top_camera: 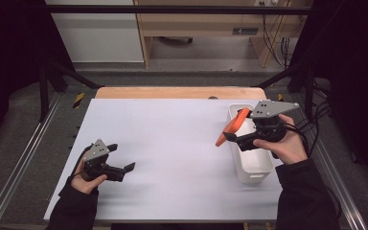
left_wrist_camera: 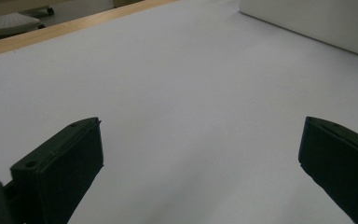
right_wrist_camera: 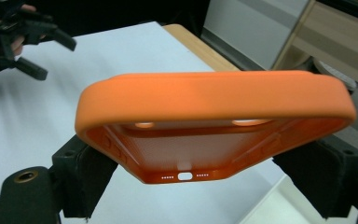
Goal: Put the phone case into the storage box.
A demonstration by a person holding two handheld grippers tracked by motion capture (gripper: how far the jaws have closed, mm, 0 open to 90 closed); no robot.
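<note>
An orange phone case (top_camera: 232, 125) is held tilted in the air over the left rim of a white bin (top_camera: 256, 167), with my right gripper (top_camera: 231, 136) shut on its lower end. In the right gripper view the case (right_wrist_camera: 214, 98) faces me with its hollow inside and port holes, clamped at the bottom between the two black jaws of the right gripper (right_wrist_camera: 209, 173). My left gripper (top_camera: 123, 156) sits low at the table's front left, open with nothing between its jaws. The left gripper view shows it (left_wrist_camera: 200, 140) spread wide over the bare white sheet.
A white sheet (top_camera: 172, 143) covers the table, with a wooden edge (top_camera: 172, 92) at the back. The bin (left_wrist_camera: 317, 23) stands at the right side. Black frame bars and metal rails flank the table. The left gripper (right_wrist_camera: 56, 58) appears far off in the right gripper view.
</note>
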